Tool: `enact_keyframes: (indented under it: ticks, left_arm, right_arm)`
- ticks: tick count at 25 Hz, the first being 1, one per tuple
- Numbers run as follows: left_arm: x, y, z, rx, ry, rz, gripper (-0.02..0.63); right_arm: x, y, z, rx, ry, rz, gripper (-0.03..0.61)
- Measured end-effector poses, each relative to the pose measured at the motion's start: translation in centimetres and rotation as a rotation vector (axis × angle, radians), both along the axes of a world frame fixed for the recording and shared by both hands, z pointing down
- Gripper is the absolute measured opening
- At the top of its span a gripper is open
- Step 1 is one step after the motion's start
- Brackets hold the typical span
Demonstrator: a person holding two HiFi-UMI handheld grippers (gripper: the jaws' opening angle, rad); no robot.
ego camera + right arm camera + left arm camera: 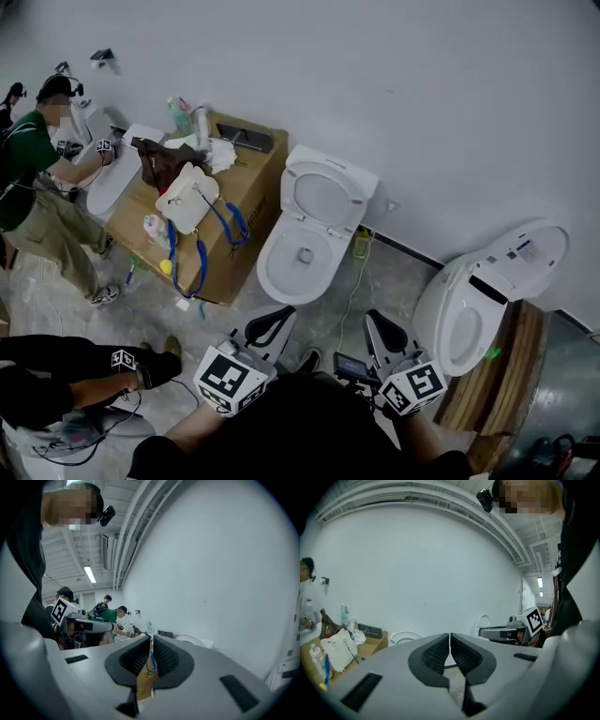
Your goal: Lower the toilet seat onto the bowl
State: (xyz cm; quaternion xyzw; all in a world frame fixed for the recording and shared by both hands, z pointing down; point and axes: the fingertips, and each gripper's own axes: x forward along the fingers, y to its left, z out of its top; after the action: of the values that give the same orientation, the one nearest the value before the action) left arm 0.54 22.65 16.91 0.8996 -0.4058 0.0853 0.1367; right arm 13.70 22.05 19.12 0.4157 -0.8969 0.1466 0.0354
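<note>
1. Toilet seat (291, 192) stands raised behind the bowl (267, 272), ahead of you.
2. Your left claw (279, 315) is closed on nothing.
3. Your right claw (375, 319) is likewise closed and empty, short of the bowl.

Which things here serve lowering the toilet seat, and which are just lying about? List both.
For the job:
- raised toilet seat
- bowl
- left gripper, fingers together
- right gripper

Lying about:
- cardboard box
- white bag
- brown bag
- second toilet
</note>
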Motion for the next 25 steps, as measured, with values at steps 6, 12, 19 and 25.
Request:
enact_keyframes:
  ticks: [6,12,19,25]
  left_arm:
    - [0.4,-2.0,1.0,-0.019,-0.004,-0.006,0.021]
    - [0.5,-5.0,2.0,-0.050,0.027,0.024,0.021]
    - [0.0,-11.7,1.6,-0.035,0.037,0.094,0.021]
    - [-2.1,-17.6,2.5,-0.056,0.038,0.119,0.021]
  right_arm:
    - [-0.1,-1.6,1.4,-0.005,0.032,-0.027,0.046]
    - [-0.6,-4.0,2.2,-0.028,0.044,-0.012,0.046]
    - [0.3,-10.3,2.6,-0.086,0.023,0.137,0.046]
    - [-1.3,-16.0,3.1,-0.120,0.000,0.192,0.046]
